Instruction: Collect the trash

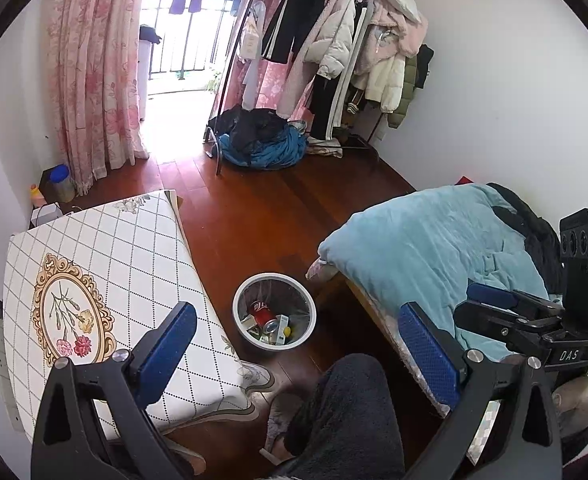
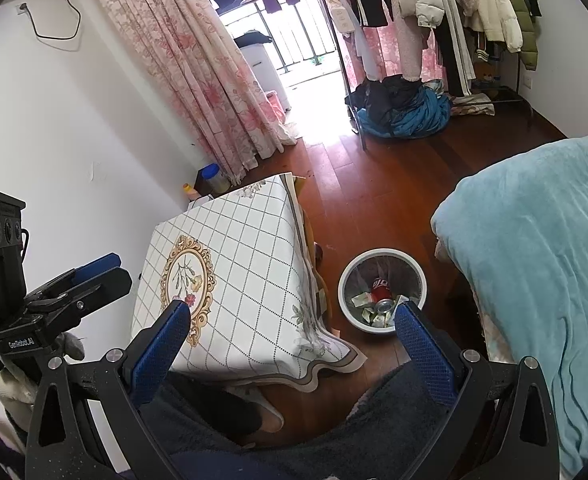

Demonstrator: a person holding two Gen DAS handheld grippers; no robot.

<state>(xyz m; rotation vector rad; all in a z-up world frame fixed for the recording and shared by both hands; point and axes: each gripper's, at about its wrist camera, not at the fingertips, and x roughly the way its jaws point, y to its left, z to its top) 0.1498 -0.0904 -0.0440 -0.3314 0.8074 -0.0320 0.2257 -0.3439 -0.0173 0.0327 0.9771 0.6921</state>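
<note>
A round white bin (image 1: 275, 312) (image 2: 382, 291) stands on the wooden floor between the small table and the bed. Inside it lie a red soda can (image 1: 260, 309) (image 2: 380, 286), a silver can (image 1: 271, 325) (image 2: 384, 305), and crumpled papers and wrappers. My left gripper (image 1: 294, 336) is open above the floor, with nothing between its blue fingers (image 1: 166, 344). My right gripper (image 2: 292, 340) is also open and empty, its right finger (image 2: 422, 348) overlapping the bin's near rim in the image. Each gripper also shows at the edge of the other's view.
A small table with a checked floral cloth (image 1: 106, 280) (image 2: 238, 264) stands left of the bin. A bed with a teal blanket (image 1: 434, 248) (image 2: 534, 272) is on the right. The person's dark-trousered legs and slippers (image 1: 346, 416) are below. A clothes rack (image 1: 334, 40) and blue bundle (image 1: 266, 144) stand behind.
</note>
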